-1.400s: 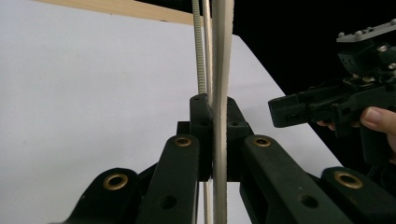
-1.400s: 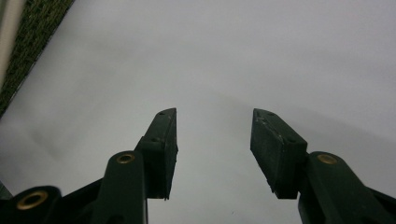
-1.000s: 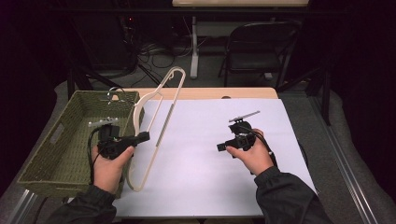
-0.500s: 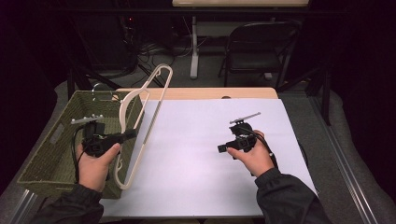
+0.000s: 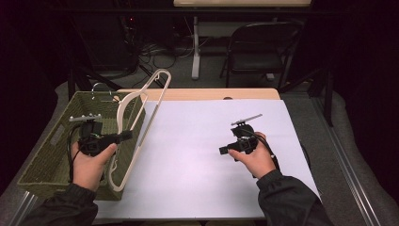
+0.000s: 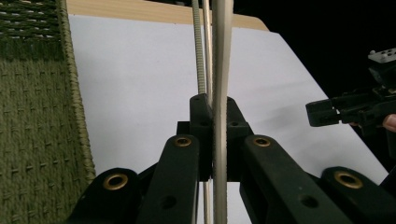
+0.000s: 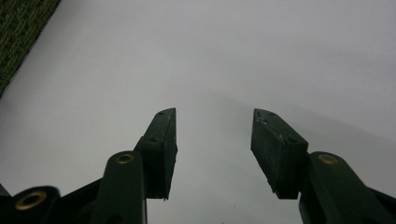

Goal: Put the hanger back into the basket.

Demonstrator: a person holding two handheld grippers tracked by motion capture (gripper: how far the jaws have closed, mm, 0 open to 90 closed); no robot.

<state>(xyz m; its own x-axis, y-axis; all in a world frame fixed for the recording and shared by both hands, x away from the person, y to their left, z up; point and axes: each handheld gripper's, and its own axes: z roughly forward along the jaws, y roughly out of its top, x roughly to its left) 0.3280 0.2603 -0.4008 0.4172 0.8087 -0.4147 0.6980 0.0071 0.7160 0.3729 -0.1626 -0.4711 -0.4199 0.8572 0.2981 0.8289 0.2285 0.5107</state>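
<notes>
Over basket [image 5: 51,155], hanger [image 5: 141,110] in left hand-held gripper [image 5: 126,136].

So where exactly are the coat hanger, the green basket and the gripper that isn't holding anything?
coat hanger [image 5: 151,107], high view, on its long straight bar.
green basket [image 5: 47,162], high view, on its woven floor.
right gripper [image 7: 214,140], right gripper view, midway between its open jaws.

Wooden table [image 5: 197,94]; white sheet [image 5: 202,155] covering it; woven green basket [image 5: 51,155] at left edge.

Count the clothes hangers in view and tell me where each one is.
1. The cream hanger is clamped in the left gripper, leaning over the right rim of the green basket. More could be hidden inside the basket.
</notes>
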